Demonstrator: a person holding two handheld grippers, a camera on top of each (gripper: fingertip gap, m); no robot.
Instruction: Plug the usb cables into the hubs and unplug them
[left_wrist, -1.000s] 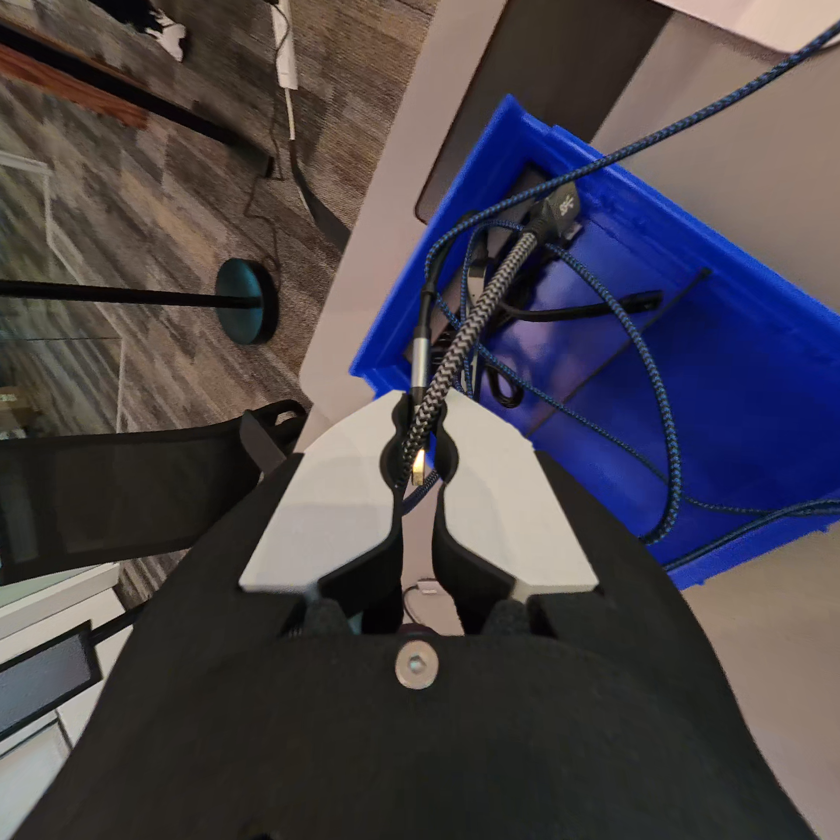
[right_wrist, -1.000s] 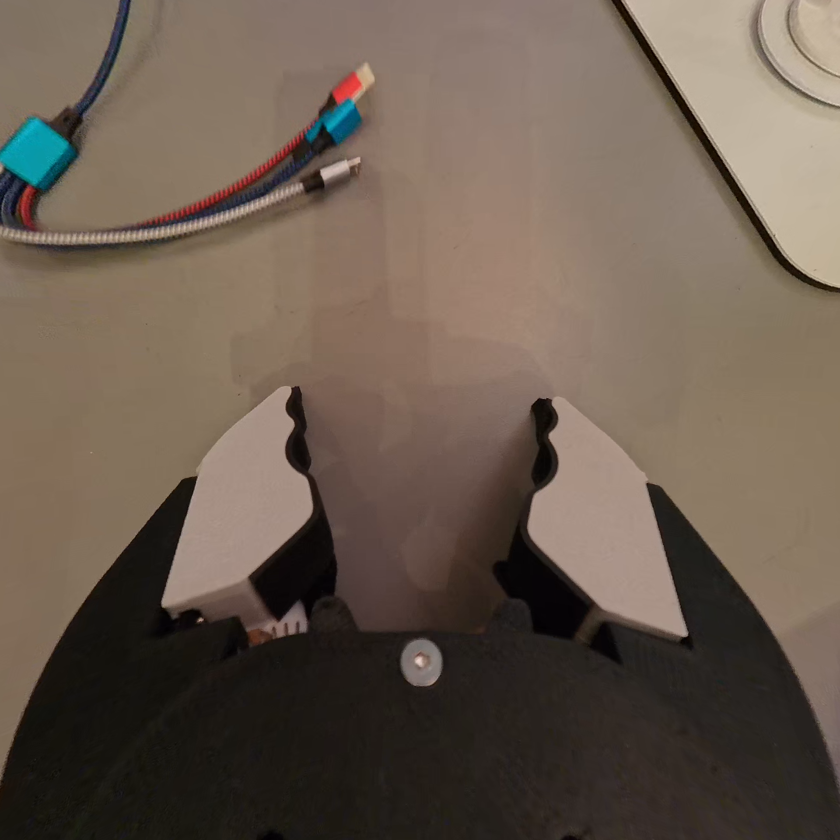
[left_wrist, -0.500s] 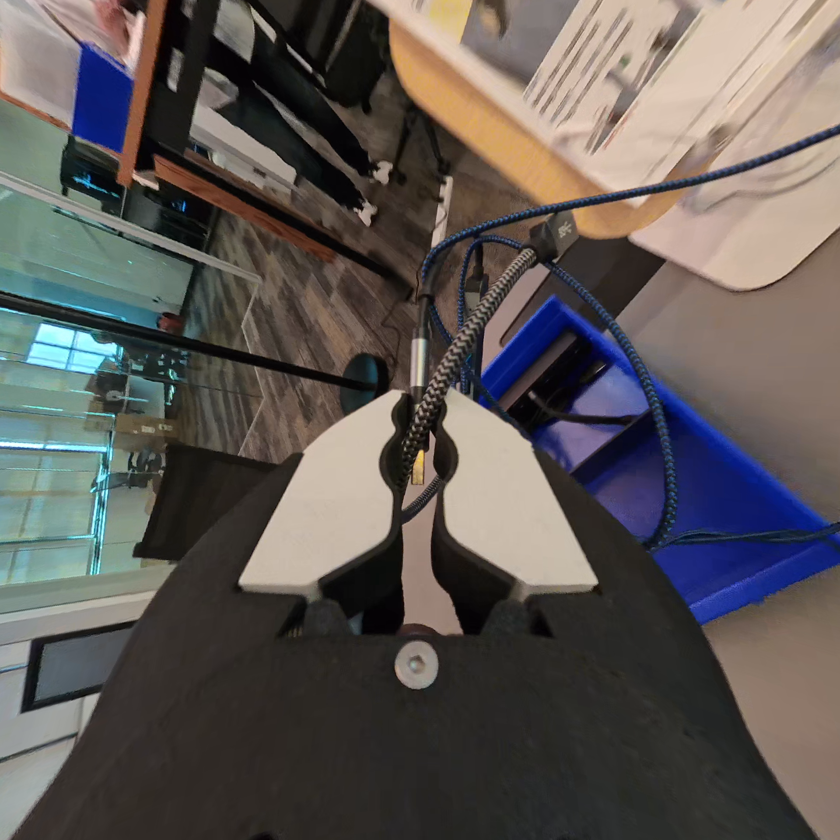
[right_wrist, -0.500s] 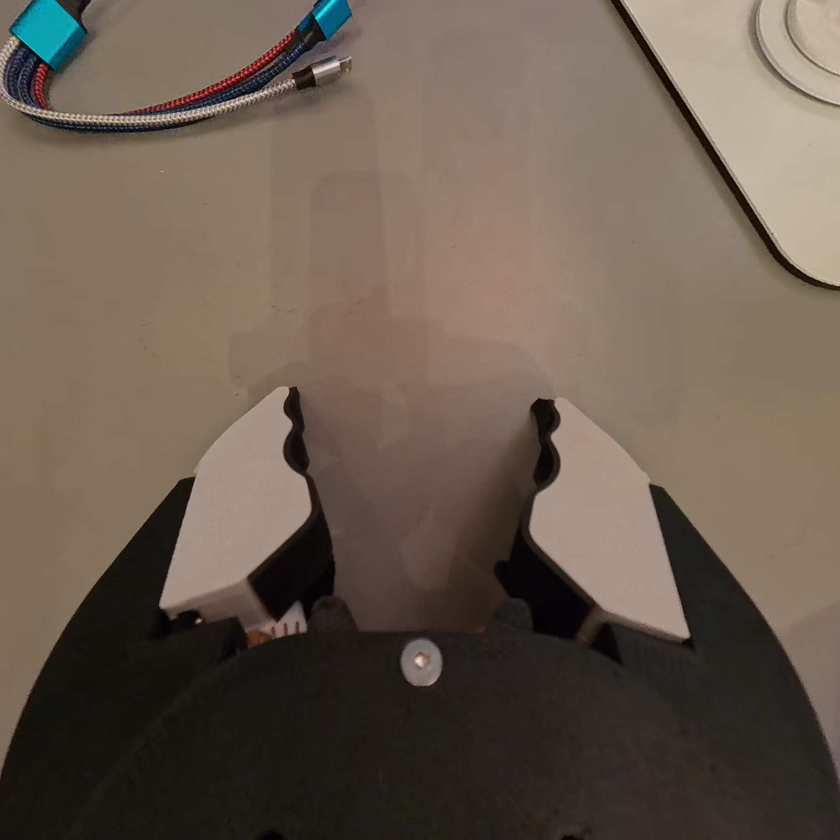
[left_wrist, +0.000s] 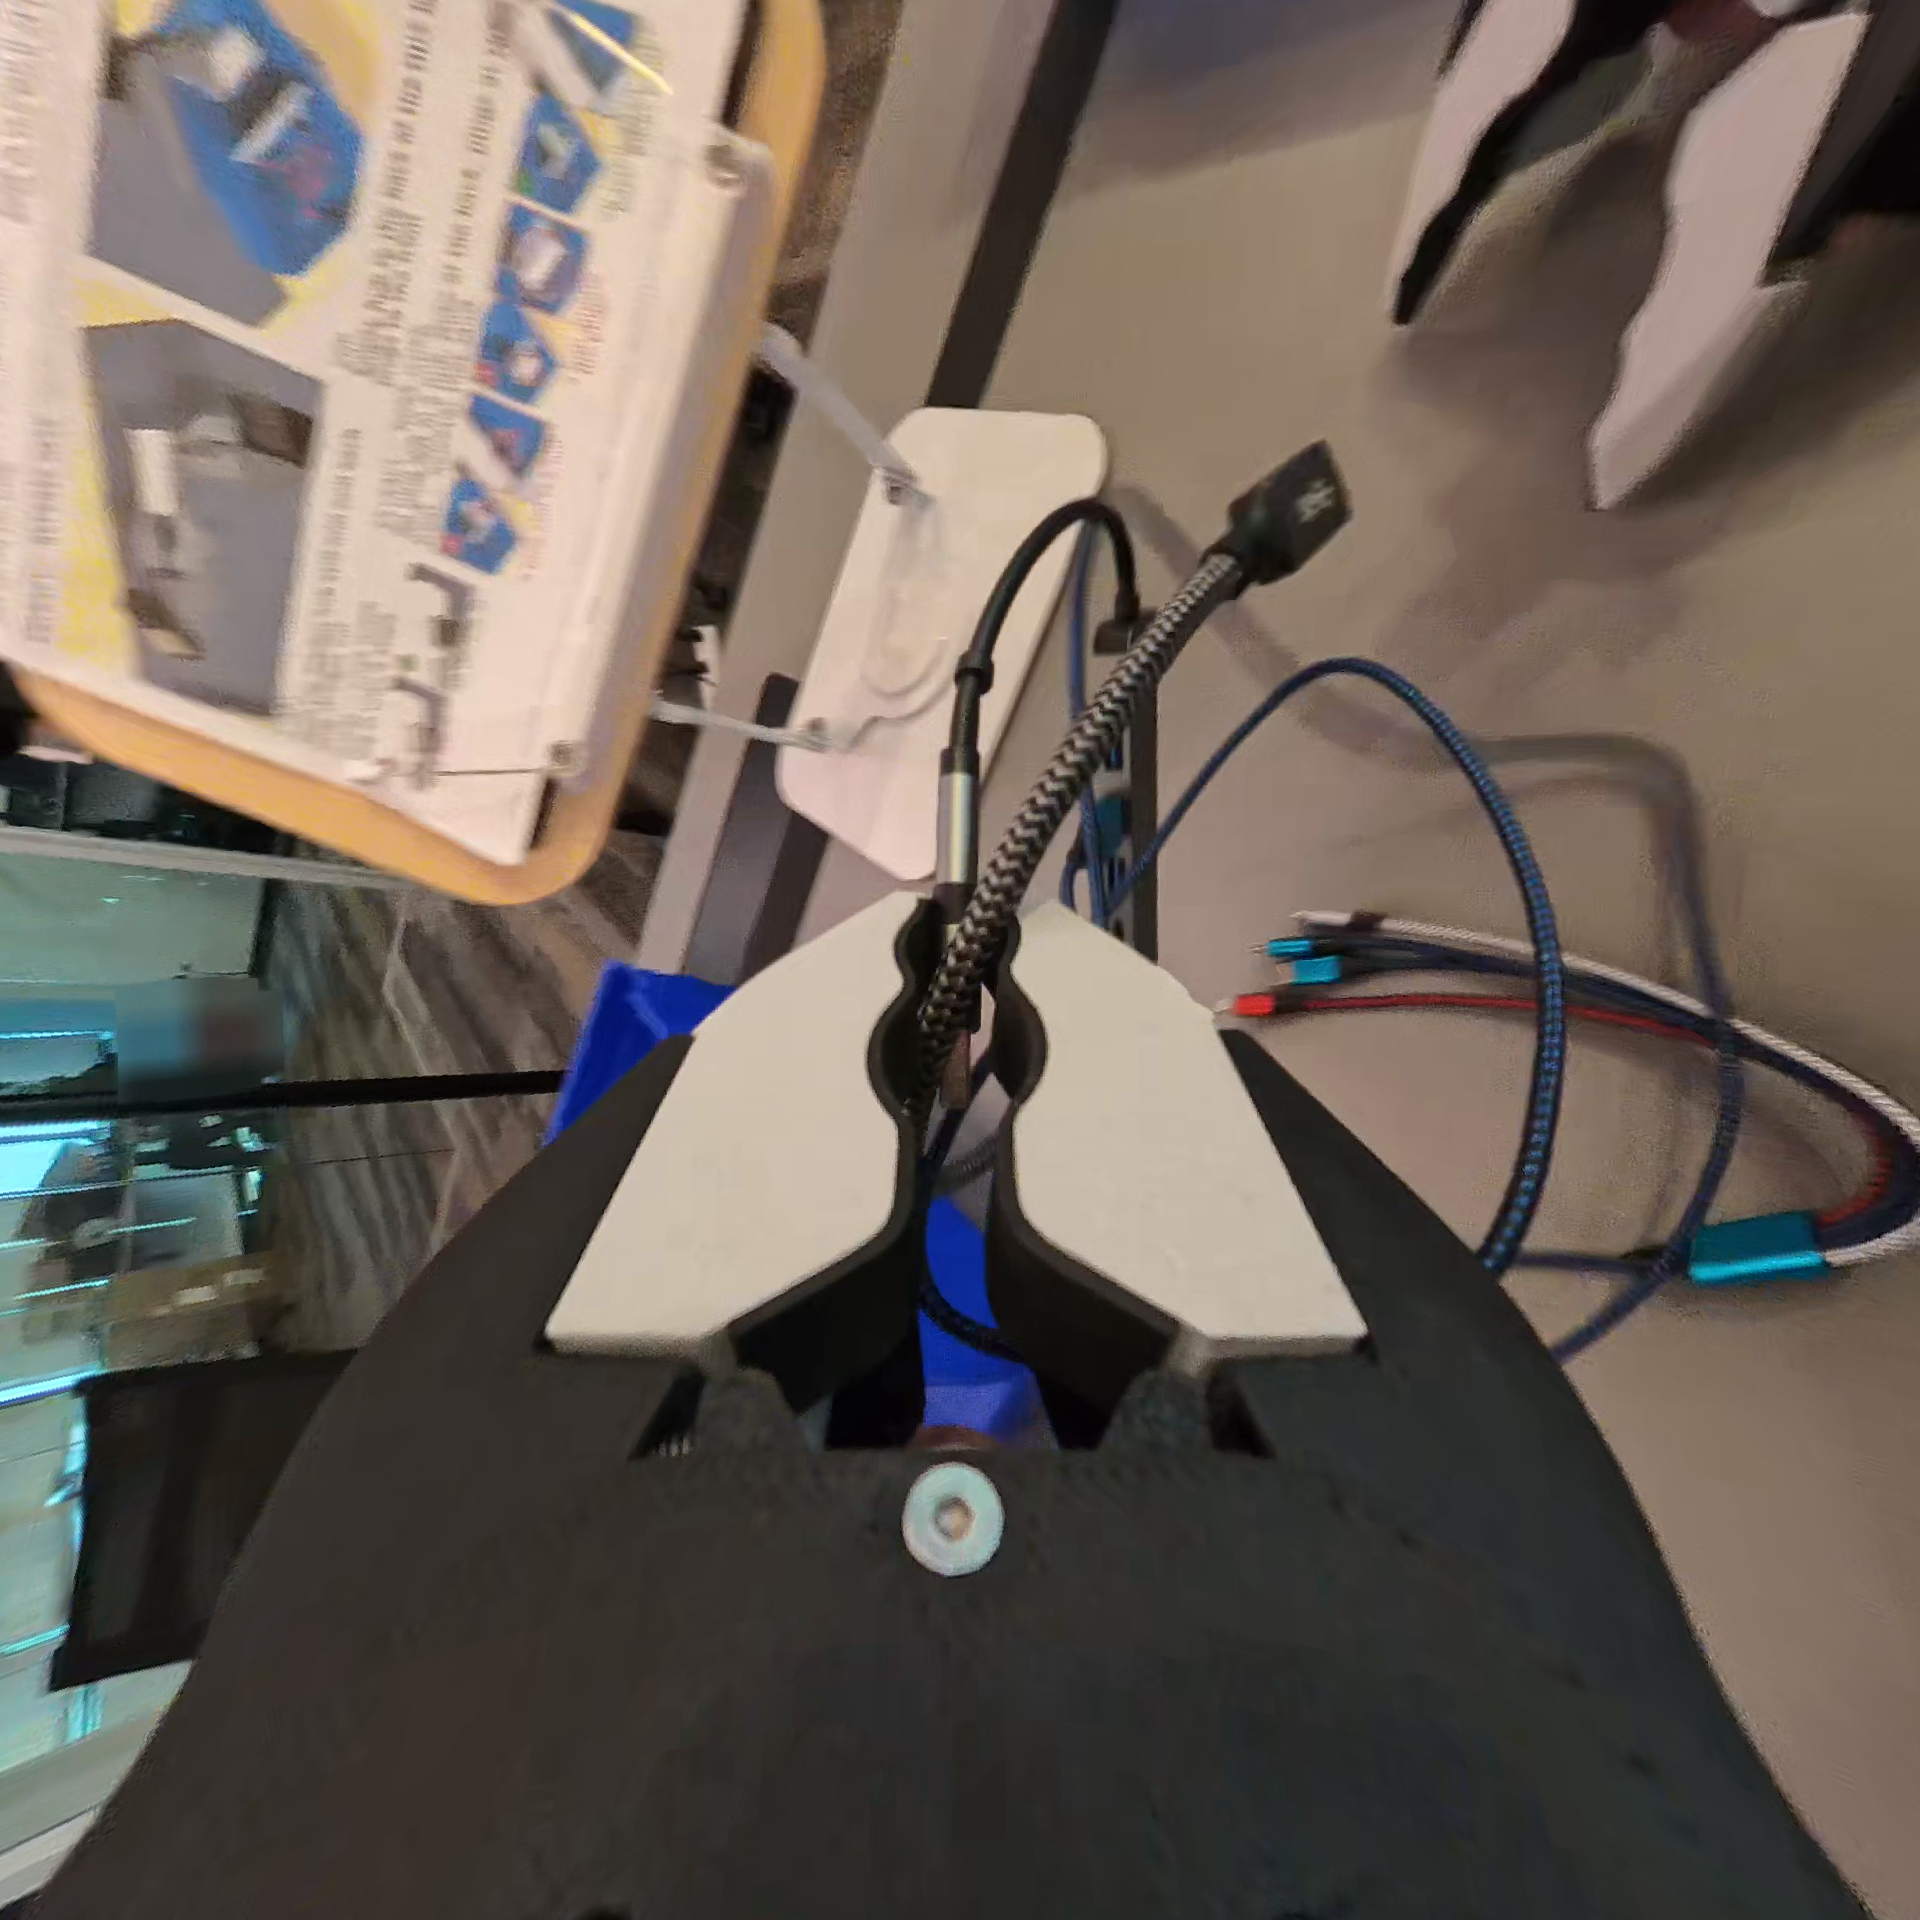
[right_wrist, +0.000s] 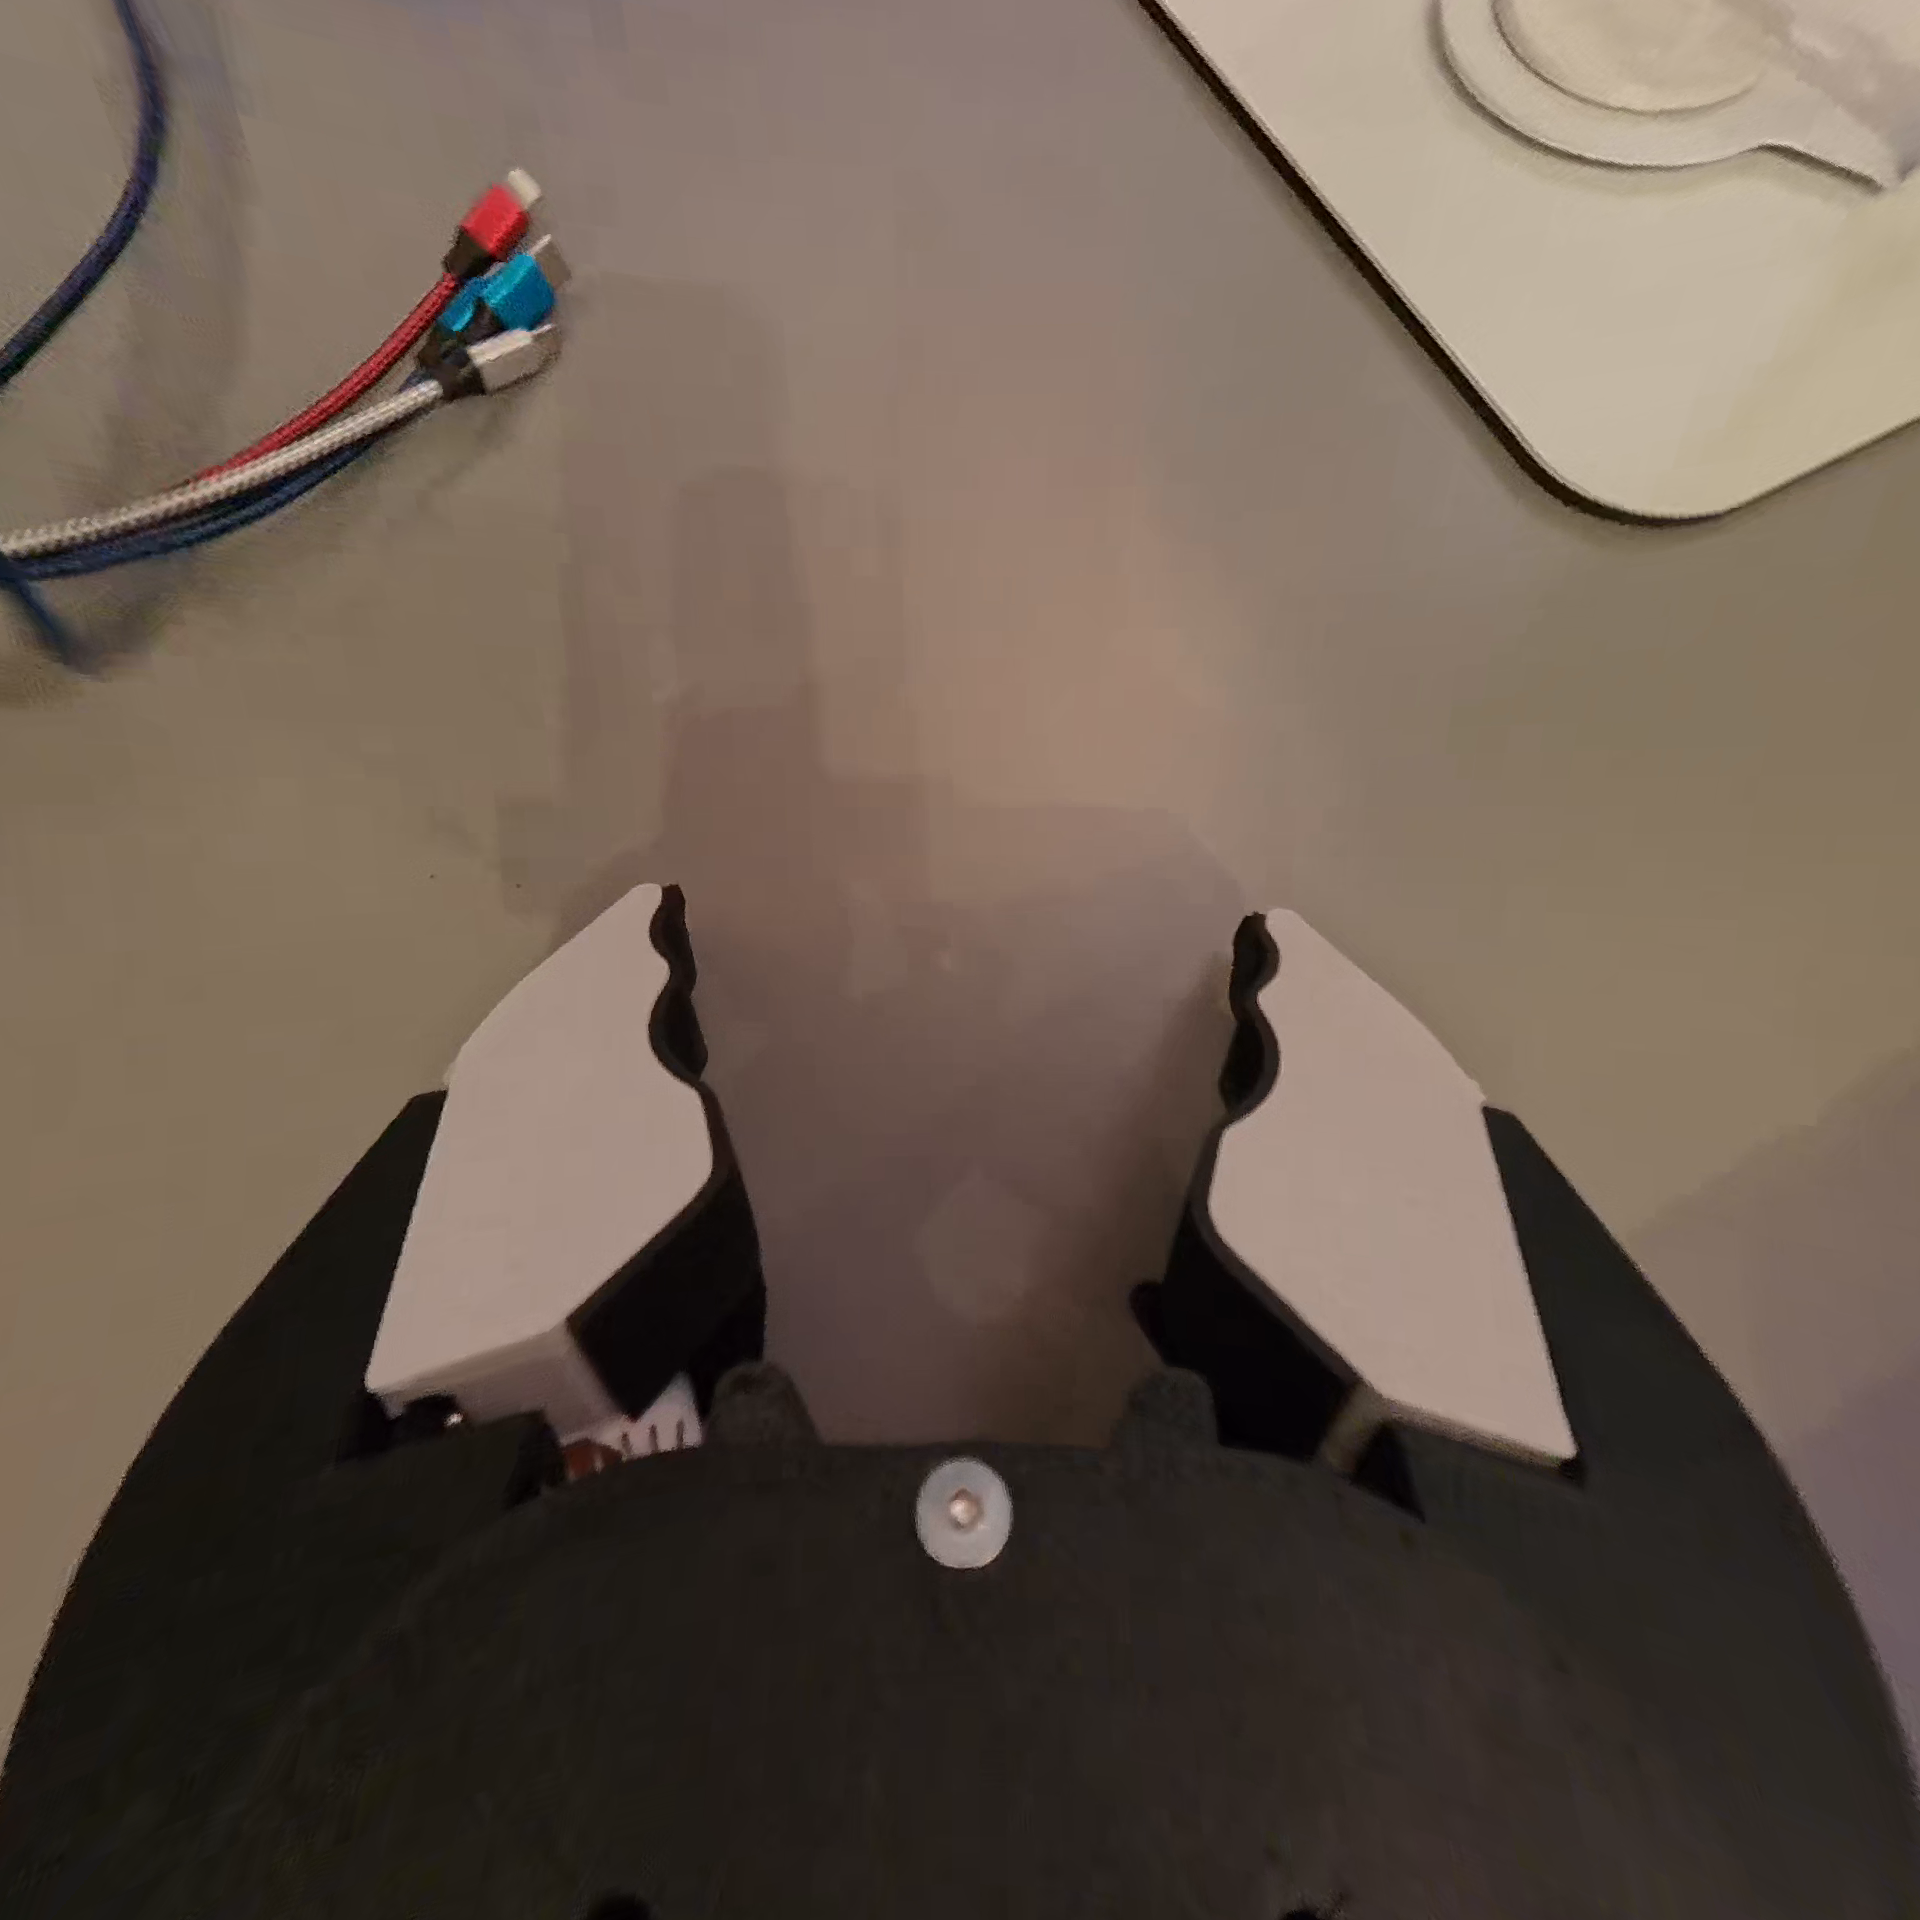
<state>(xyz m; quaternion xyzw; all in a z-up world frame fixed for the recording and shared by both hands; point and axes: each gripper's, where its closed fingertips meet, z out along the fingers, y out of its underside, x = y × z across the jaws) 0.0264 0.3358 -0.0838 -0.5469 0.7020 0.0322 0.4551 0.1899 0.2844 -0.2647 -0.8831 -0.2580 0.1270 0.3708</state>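
While a printed sheet (left_wrist: 312, 343) on a wooden board filled the far left of the left wrist view, the left claw (left_wrist: 961, 925) stood narrow, its pads pressed on a black-and-white braided cable (left_wrist: 1049, 790) and a slim metal-sleeved black cable (left_wrist: 958, 800) beside it. That braided cable rose to a dark USB plug (left_wrist: 1288, 509) hanging free above the grey tabletop (left_wrist: 1455, 644). Behind lay a white base plate (left_wrist: 935, 623); a blue bin (left_wrist: 634, 1018) showed just left of the claw. Farther right, a multi-head cable (left_wrist: 1558, 1008) with red, teal and silver ends rested on the tabletop. At upper right, the right claw (right_wrist: 961, 914) gaped wide, nothing between its fingers.
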